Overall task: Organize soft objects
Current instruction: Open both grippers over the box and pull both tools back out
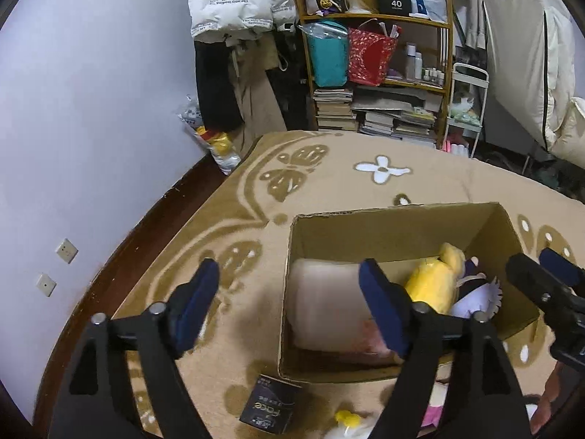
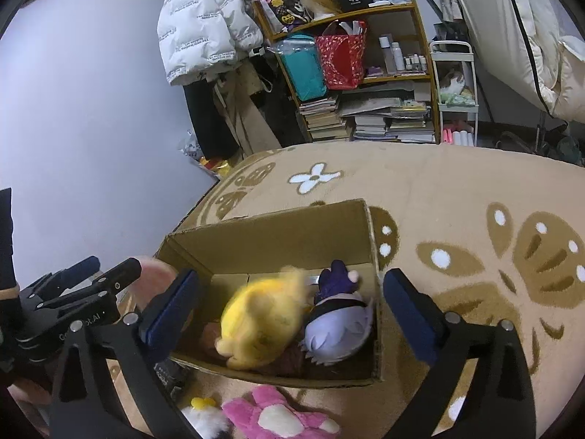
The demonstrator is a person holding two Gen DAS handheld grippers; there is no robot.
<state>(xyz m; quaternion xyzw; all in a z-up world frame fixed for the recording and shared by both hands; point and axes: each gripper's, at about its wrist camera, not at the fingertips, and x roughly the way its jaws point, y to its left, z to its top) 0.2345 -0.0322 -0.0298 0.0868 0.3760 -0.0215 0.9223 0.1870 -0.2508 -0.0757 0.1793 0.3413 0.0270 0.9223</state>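
While the open brown corrugated cardboard box on the beige butterfly-patterned carpet already holds a fuzzy yellow plush toy, a lilac-haired plush doll in purple and a pale pink pillowy plush, we judge the sorting partly done. We see a shaggy pink plush and a small white plush with a yellow tuft outside the box at six o'clock, beside a stiff dark carton. Our left gripper and right gripper both stand with padded fingers wide apart, holding nothing, above the box.
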